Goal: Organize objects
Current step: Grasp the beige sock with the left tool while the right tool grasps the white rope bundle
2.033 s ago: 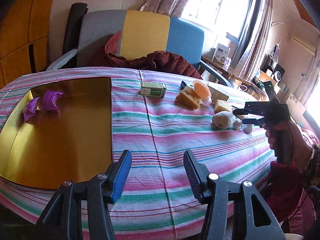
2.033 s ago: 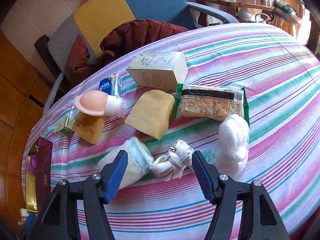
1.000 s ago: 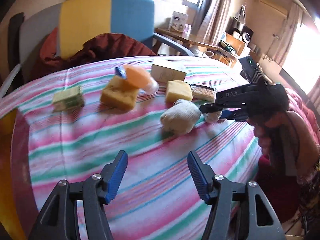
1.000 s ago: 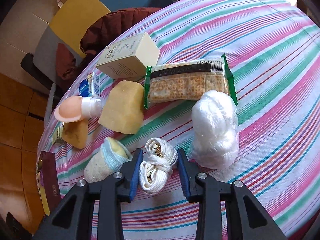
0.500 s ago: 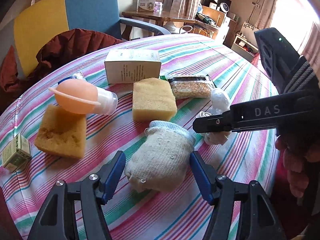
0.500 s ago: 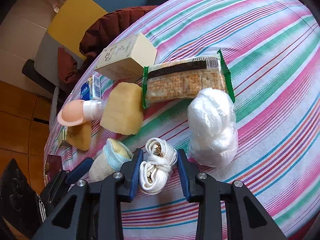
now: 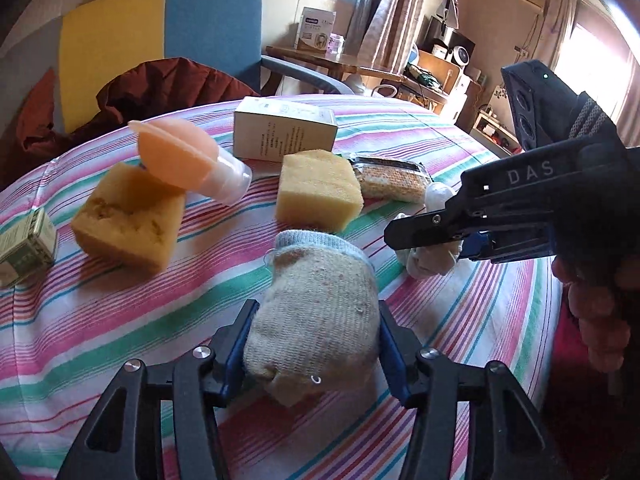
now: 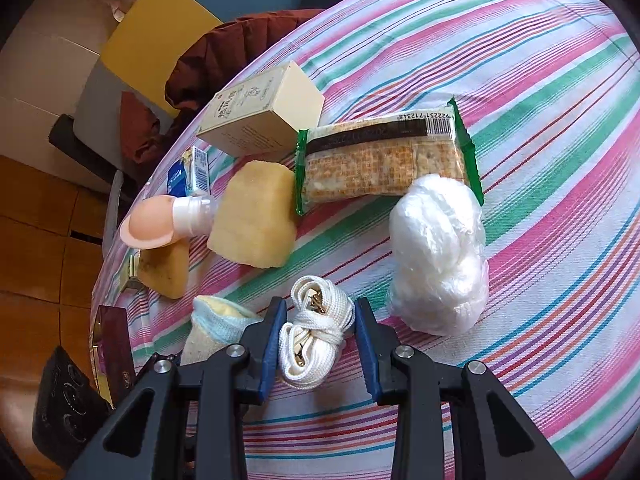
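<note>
A rolled beige sock with a pale blue cuff [image 7: 316,300] lies on the striped tablecloth [image 7: 120,320]. My left gripper [image 7: 314,320] straddles it, its jaws closing, and both blue pads touch the sock's sides. A bundled white strap with metal clips [image 8: 316,336] sits between the pads of my right gripper [image 8: 320,320], which is shut on it. In the left wrist view the right gripper [image 7: 424,236] reaches in from the right, held by a hand [image 7: 600,312], with the strap [image 7: 432,260] under its fingers. The sock [image 8: 212,328] lies just left of the strap.
Beyond the sock lie two yellow sponges [image 7: 128,220] [image 7: 318,192], a peach-capped bottle [image 7: 188,160], a cream box [image 7: 280,132], a cracker pack [image 8: 384,160], a white plastic wad [image 8: 438,256], a small green box [image 7: 24,244] and a blue carton [image 8: 192,172]. A chair with a maroon garment [image 7: 168,88] stands behind.
My left gripper swung from the gold tray toward the objects, came down over the sock and narrowed onto it. The right gripper closed on the strap bundle and has stayed there.
</note>
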A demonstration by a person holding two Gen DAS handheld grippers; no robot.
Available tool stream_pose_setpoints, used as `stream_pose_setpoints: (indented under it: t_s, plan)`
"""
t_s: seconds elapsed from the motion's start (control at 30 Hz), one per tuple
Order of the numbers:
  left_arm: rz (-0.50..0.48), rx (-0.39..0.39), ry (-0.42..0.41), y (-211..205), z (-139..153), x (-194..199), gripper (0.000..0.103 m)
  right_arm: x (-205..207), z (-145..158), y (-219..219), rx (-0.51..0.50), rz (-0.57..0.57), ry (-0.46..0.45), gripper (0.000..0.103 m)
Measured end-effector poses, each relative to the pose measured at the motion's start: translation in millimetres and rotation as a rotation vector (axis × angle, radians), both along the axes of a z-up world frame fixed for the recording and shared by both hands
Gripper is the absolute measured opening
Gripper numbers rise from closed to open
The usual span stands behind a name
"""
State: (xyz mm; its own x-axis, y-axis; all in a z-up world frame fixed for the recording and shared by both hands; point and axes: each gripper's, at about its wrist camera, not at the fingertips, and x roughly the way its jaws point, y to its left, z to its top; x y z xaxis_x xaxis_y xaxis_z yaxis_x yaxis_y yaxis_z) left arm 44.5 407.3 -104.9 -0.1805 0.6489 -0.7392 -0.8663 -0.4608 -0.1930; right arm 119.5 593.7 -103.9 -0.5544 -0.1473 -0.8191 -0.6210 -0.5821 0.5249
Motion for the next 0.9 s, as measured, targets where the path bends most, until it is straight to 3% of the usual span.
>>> stream_pose_setpoints:
  t_s: [0.33,0.57,0.9]
  plan:
    - [0.099,0.062,-0.001,-56.1,-2.2,13.1,0.056,-20.8,9.8,-32.4,0.027,0.166,0.08,0.035]
    - [0.123,0.065,0.021,-90.8,1.8,31.8,0.056,-33.5,6.9,-51.5,0.07,0.274,0.071,0.035]
    - [0.196,0.153,-0.001,-145.0,36.7,24.0,0.056,-39.9,2.3,-66.9,0.094,0.353,0.056,0.035]
